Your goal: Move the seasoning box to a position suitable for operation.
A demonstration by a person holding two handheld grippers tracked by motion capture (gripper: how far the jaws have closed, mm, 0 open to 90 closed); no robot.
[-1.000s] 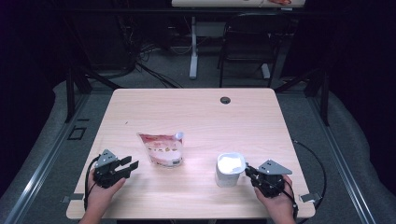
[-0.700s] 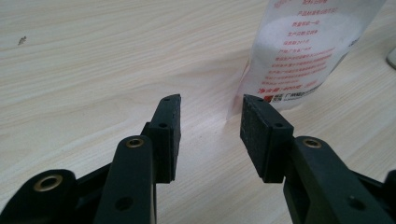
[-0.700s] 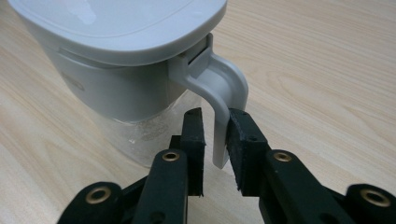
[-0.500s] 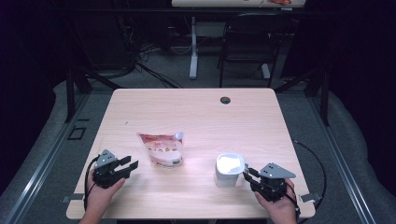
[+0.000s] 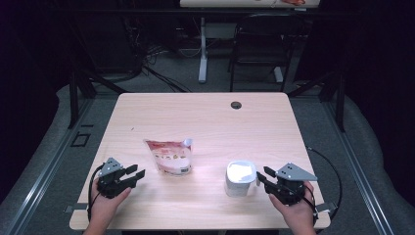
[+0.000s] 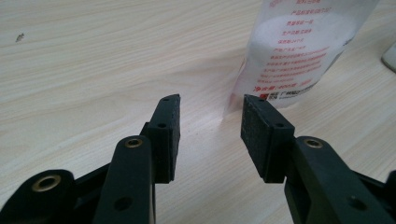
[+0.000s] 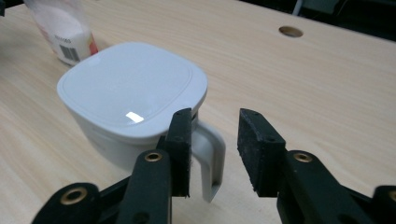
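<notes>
Wooden table (image 5: 205, 117): right hand-held gripper (image 5: 263, 177) level, jaws just opened, straddling white cup (image 5: 240, 178) handle; left hand-held gripper (image 5: 136, 176) released.

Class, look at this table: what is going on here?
A person holds a tool in each hand at a wooden table. The right tool has just been opening; the handle of a lidded white jug sits between its jaws, ungripped. The left tool is open, pointing at a bag of white powder.

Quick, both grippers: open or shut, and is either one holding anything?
Left gripper: open, empty, near the pouch.
Right gripper: jaws just opened, astride the white cup's handle, pads not gripping it.
</notes>
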